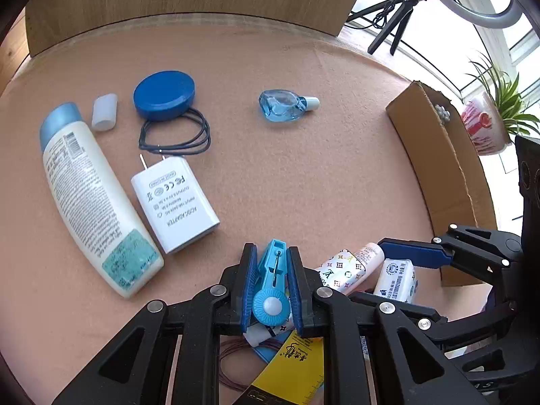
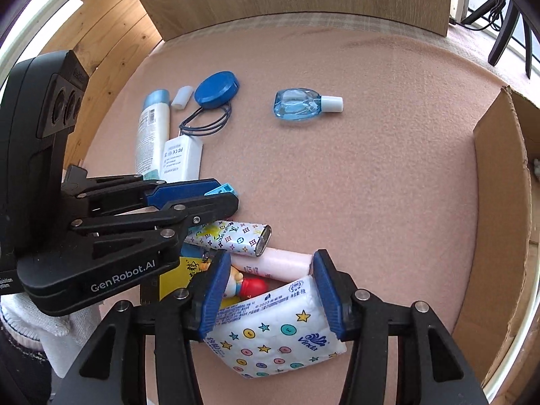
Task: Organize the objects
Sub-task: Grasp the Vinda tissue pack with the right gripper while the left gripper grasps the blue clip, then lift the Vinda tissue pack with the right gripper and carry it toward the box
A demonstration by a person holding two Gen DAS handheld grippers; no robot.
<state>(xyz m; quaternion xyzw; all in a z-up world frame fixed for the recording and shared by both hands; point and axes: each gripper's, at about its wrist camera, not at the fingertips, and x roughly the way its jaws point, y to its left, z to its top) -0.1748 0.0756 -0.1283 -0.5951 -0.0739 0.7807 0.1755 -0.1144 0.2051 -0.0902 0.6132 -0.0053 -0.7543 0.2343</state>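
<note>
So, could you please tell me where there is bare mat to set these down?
Bare mat lies between the blue dropper bottle and the cardboard box, and below the bottle. Crowded: the left cluster around the charger, and the pile near the patterned tube.

I see a salmon-pink felt mat [image 1: 303, 175] under everything. My left gripper [image 1: 271, 283] has blue pads on black arms and carries a light-blue clothes peg [image 1: 271, 280]. At eleven o'clock sits a dark-blue round case [image 1: 164, 95], with a white bottle with a pale-blue cap [image 1: 89, 199] at nine and a white charger [image 1: 173, 202] printed in grey. The clear blue dropper bottle [image 2: 297, 104] has a white cap. The tissue pack [image 2: 273, 330] is white with coloured stars and buttons. At three o'clock stands a brown cardboard box [image 2: 499, 202].
</note>
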